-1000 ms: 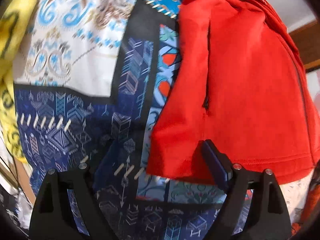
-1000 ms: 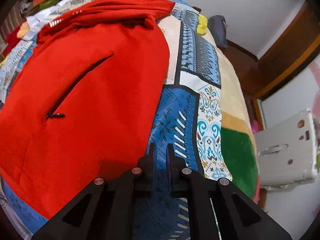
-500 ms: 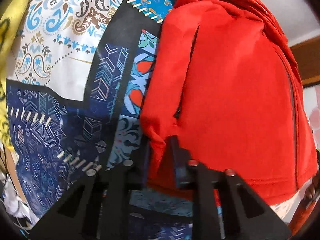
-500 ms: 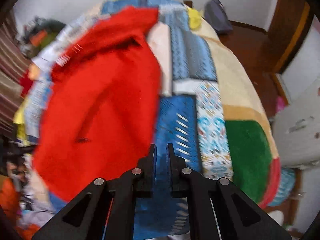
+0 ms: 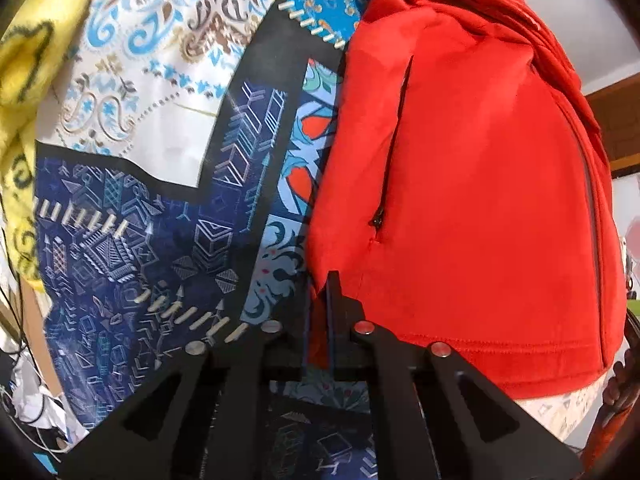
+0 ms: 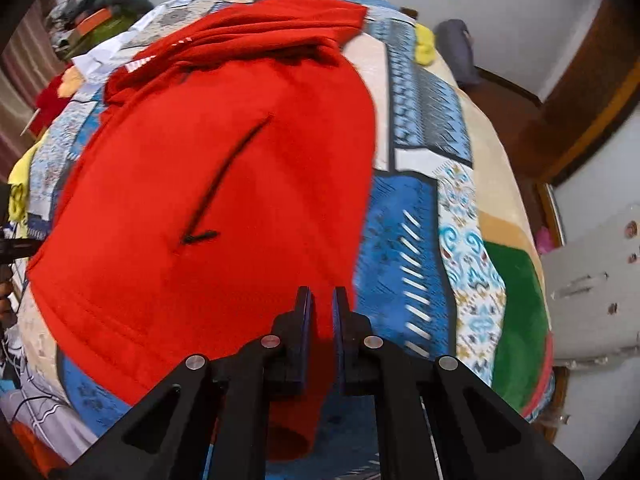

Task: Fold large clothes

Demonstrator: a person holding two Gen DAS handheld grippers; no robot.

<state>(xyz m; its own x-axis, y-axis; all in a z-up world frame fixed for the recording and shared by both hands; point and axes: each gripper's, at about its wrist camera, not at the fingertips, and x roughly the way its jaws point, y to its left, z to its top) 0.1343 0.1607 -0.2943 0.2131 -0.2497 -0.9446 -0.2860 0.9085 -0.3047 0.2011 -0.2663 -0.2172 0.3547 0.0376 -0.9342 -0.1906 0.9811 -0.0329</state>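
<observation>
Left gripper (image 5: 318, 280) had just clamped the red jacket (image 5: 472, 200) at its hem corner; right gripper (image 6: 321, 300) likewise pinched its hem. Soft, limp fabric, judged likely to sag between grips.

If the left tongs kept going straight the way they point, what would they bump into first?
Nothing new: the left tongs already pinch the corner of the red garment. Straight on lies more of that red cloth, and probably the patterned bedspread right under it, though depth is hard to judge.

Jacket (image 6: 224, 184) on bedspread (image 6: 404, 248) (pillow (image 6: 456, 52) behind)
</observation>
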